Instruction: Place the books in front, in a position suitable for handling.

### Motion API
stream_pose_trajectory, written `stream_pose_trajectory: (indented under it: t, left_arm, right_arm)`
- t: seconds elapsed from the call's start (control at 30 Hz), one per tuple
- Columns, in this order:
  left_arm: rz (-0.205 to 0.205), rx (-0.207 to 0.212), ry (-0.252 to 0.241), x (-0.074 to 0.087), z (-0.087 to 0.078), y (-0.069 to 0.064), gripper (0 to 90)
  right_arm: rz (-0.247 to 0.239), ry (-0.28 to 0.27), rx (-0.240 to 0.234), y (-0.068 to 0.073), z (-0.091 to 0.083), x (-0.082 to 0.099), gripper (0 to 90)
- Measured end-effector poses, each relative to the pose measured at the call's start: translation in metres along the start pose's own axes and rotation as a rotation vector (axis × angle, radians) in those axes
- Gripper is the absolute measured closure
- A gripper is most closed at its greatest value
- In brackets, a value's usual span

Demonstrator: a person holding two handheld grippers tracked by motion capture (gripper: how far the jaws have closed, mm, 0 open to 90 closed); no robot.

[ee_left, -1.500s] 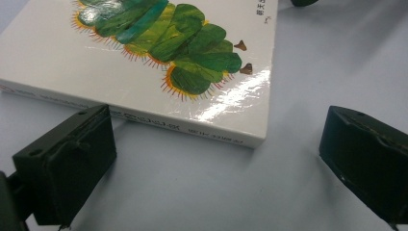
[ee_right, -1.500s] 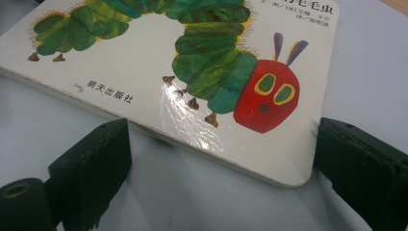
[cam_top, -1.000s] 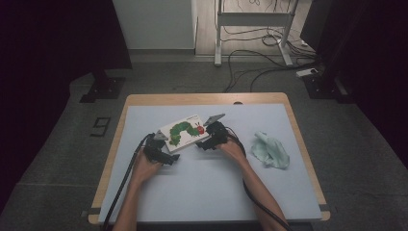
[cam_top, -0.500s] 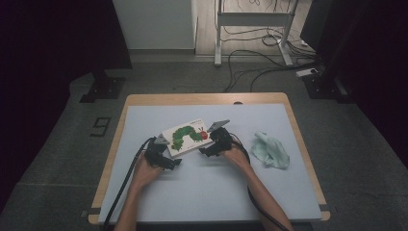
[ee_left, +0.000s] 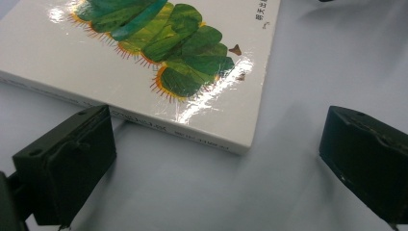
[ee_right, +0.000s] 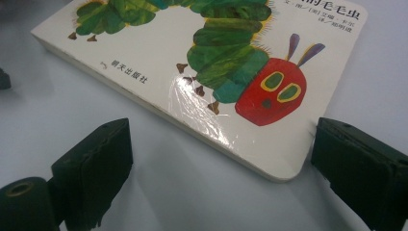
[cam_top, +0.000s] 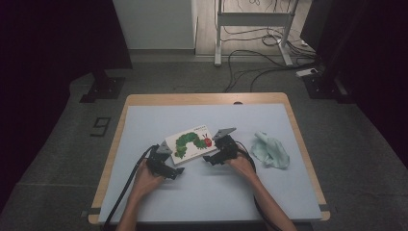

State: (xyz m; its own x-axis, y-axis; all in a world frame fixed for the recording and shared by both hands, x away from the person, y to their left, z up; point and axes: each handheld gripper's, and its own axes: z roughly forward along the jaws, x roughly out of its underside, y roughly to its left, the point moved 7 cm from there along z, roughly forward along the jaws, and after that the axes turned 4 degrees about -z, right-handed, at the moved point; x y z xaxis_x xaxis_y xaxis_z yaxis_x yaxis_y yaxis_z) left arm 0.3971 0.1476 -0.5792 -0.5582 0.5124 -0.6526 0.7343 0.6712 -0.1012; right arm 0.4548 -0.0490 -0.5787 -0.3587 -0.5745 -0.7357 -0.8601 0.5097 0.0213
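Pale blue matting is covering the wooden-edged table (cam_top: 144, 99), and it is lying bare between each pair of your jaws. Your left gripper (ee_left: 216, 159) is sitting with its 2 black jaws spread wide and grasping nothing; the near corner of the book (ee_left: 159, 62) is lying just ahead of the gap, its spine edge running close past the left-hand jaw, though you cannot tell whether that jaw is touching it. Your right gripper (ee_right: 221, 173) is likewise standing released, its 2 jaws well parted; the rounded corner of the book (ee_right: 202, 72) nearest the caterpillar's red head is lying just ahead of the gap, close by the right-hand jaw. From the high view, your left gripper (cam_top: 169, 170) is resting low at the book's near left corner and your right gripper (cam_top: 211, 158) is sitting at its near right corner, so the 2 tools are flanking the book's (cam_top: 190, 143) near edge. That book is lying flat and closed near the middle of the table, cover up, turned slightly off square, with the green caterpillar arching across its white cover. Off to your right, well apart from the book, a crumpled light green cloth (cam_top: 270, 150) is lying on the mat. Dark floor and loose cables are surrounding the table beyond its far edge.
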Motion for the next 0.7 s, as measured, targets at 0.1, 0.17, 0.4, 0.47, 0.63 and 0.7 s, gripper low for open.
stream_pose_trajectory:
  t: [0.1,0.17,0.4,0.47,0.63,0.7]
  left_arm:
    - [0.01,0.014,0.002,0.003,-0.002,-0.009,0.0]
    - [0.013,0.022,0.002,0.005,-0.003,-0.013,0.0]
    - [0.039,0.034,0.006,0.013,-0.007,-0.032,0.0]
    - [0.037,0.038,-0.004,0.015,-0.008,-0.039,0.0]
    - [0.053,0.035,0.002,0.02,-0.009,-0.052,0.0]
    - [0.06,0.039,0.005,0.022,-0.01,-0.057,0.0]
  right_arm:
    - [0.009,0.006,0.005,0.005,-0.005,0.004,6.6]
    - [0.013,0.005,0.008,0.008,-0.008,0.007,6.6]
    - [0.016,0.007,-0.001,0.02,-0.021,0.019,6.6]
    - [0.018,0.001,-0.004,0.023,-0.025,0.023,6.6]
    - [0.026,-0.004,-0.005,0.03,-0.033,0.03,6.5]
    - [0.029,-0.007,-0.007,0.033,-0.036,0.033,6.5]
